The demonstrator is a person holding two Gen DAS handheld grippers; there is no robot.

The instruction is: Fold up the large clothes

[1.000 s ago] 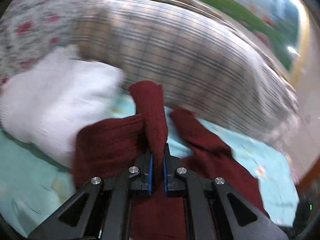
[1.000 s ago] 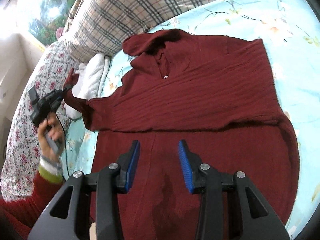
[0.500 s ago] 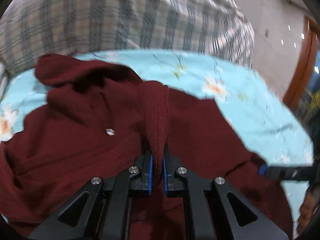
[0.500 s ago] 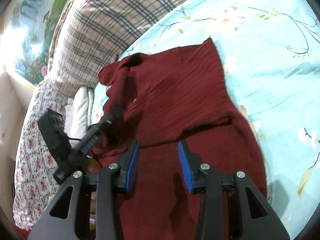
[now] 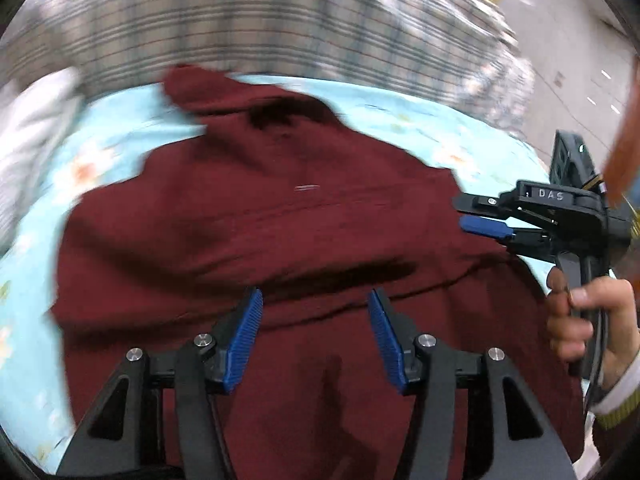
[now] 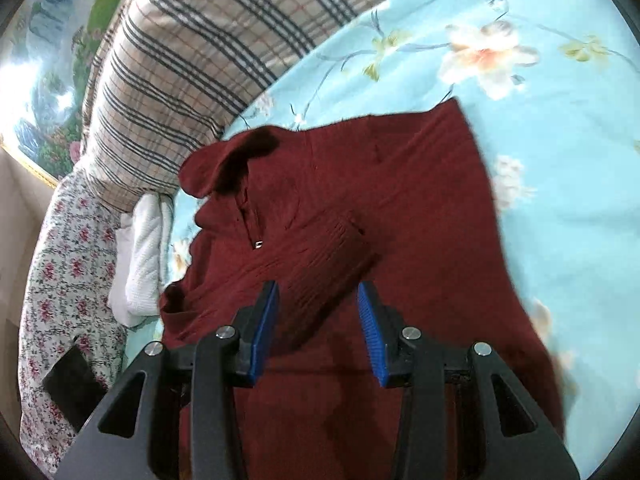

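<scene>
Two grippers: both mine, above the maroon sweater (image 6: pixel 400 208).
Left gripper (image 5: pixel 316 332): jaws just opened; nothing between my pads.
Right gripper (image 6: pixel 318 328): jaws apart, gripping nothing; folded sleeve (image 6: pixel 320 264) lies beyond them.
Sweater location: spread on the floral bedsheet (image 6: pixel 560 128), collar toward the plaid pillow (image 6: pixel 192 60).
Containers: none identifiable.

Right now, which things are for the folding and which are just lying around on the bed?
For the folding:
dark red sweater
left gripper, jaws just opened, nothing between them
right gripper, open

Just lying about:
plaid pillow
white knitted cloth
black phone
floral pillow
</scene>
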